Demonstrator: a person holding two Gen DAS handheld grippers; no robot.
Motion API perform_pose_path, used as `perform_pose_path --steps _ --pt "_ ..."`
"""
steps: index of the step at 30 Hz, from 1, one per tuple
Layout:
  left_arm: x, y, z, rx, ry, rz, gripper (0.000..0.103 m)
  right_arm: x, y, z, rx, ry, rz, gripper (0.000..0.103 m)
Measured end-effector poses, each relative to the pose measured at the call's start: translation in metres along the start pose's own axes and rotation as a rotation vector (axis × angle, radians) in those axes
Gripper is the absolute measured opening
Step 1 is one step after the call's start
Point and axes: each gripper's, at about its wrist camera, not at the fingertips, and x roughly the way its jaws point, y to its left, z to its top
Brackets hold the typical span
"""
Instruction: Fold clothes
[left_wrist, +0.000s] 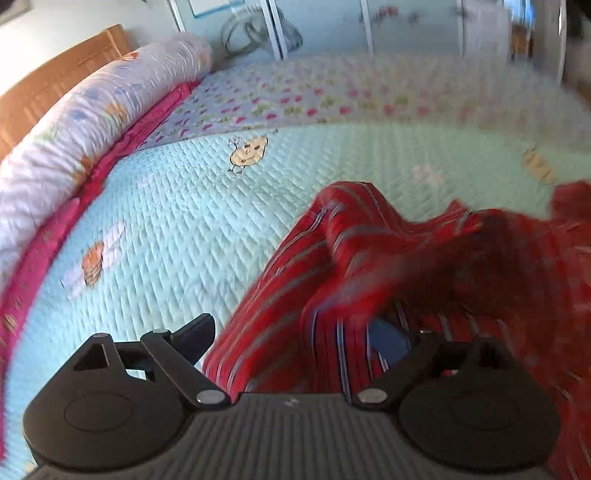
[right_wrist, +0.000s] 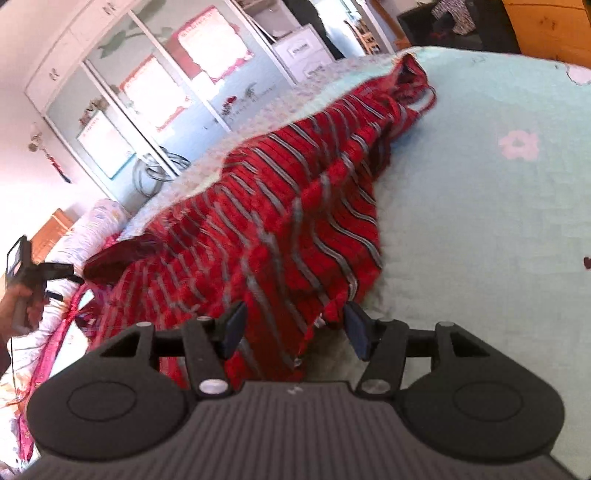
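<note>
A red garment with thin grey stripes (right_wrist: 280, 221) lies stretched and bunched across the light green quilted bed cover (right_wrist: 480, 221). My right gripper (right_wrist: 295, 328) is open, its jaws apart on either side of the garment's near hem. In the left wrist view the same garment (left_wrist: 351, 266) is blurred and drapes over my left gripper (left_wrist: 295, 332), whose jaws stand wide apart with cloth between them; the right finger is mostly hidden under the fabric. The left gripper also shows in the right wrist view (right_wrist: 22, 266), held in a hand at the garment's far end.
A rolled floral duvet (left_wrist: 92, 122) and a pink blanket edge (left_wrist: 122, 155) lie along the wooden headboard (left_wrist: 55, 81). A flowered sheet (left_wrist: 295, 96) covers the bed's far part. Sliding wardrobe doors (right_wrist: 147, 92) stand beyond the bed.
</note>
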Motion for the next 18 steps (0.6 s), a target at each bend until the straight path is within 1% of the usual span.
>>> perform_pose_path --steps 4,5,6,8,10,12,13,15,16,17,18 --pt "-0.041 0.018 -0.036 -0.035 -0.049 -0.220 0.094 -0.009 0.001 -0.002 0.024 0.016 0.024 0.060" --pt "-0.052 0.025 -0.049 -0.091 -0.051 -0.282 0.094 -0.011 0.000 -0.002 0.038 0.024 0.033 0.060" --pt "-0.062 0.028 -0.061 -0.126 -0.046 -0.307 0.094 -0.014 0.000 -0.003 0.048 0.029 0.042 0.060" --pt "-0.074 0.025 -0.091 -0.092 -0.011 -0.228 0.094 -0.022 0.003 -0.005 0.053 0.029 0.063 0.060" --pt "-0.088 0.017 -0.136 -0.014 0.009 -0.117 0.094 -0.031 0.008 -0.007 0.043 0.040 0.084 0.060" --pt "-0.095 0.021 -0.176 0.018 0.062 -0.053 0.094 -0.038 0.010 -0.009 0.025 0.062 0.098 0.061" --pt "-0.093 0.025 -0.189 0.012 0.089 -0.053 0.094 -0.041 0.011 -0.011 0.012 0.070 0.101 0.062" --pt "-0.108 0.030 -0.223 -0.025 0.127 -0.060 0.094 -0.048 0.013 -0.016 -0.013 0.089 0.104 0.068" --pt "-0.107 0.036 -0.230 -0.046 0.132 -0.046 0.094 -0.050 0.013 -0.019 -0.019 0.096 0.103 0.068" --pt "-0.112 0.042 -0.240 -0.070 0.125 -0.023 0.094 -0.053 0.013 -0.021 -0.021 0.102 0.099 0.068" --pt "-0.109 0.052 -0.244 -0.101 0.108 0.001 0.094 -0.056 0.013 -0.023 -0.022 0.105 0.095 0.068"
